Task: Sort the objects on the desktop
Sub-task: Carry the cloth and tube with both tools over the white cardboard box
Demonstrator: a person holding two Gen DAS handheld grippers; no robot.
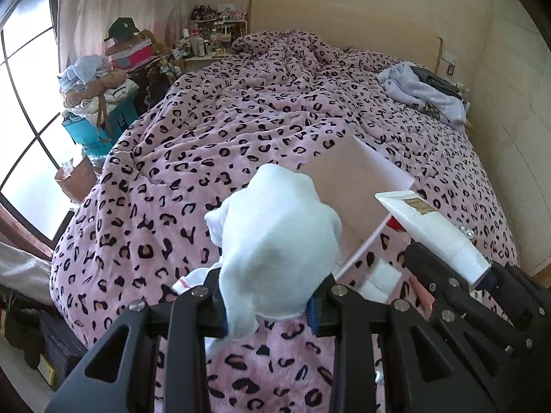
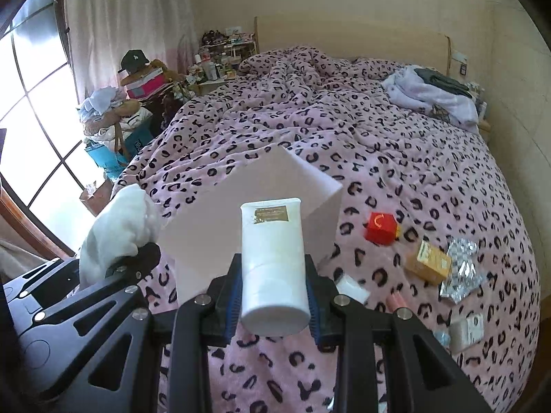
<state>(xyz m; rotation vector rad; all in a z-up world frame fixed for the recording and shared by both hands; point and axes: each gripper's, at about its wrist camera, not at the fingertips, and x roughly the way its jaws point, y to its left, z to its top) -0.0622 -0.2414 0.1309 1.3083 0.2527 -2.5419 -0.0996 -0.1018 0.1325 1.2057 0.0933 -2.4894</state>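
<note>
Left gripper (image 1: pixel 267 304) clamped on white sock (image 1: pixel 275 241); right gripper (image 2: pixel 273 304) clamped on white tube (image 2: pixel 272 268), both above pink box (image 2: pixel 248 199).

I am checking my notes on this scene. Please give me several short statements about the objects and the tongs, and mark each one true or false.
1. The left tongs hold a white cloth. True.
2. The right tongs are empty. False: they are shut on a white tube.
3. A red box lies on the leopard-print blanket. True.
4. The black cap lies on the blanket. False: it sits on the pile beside the bed.
5. The pink box rests on the blanket. True.
</note>
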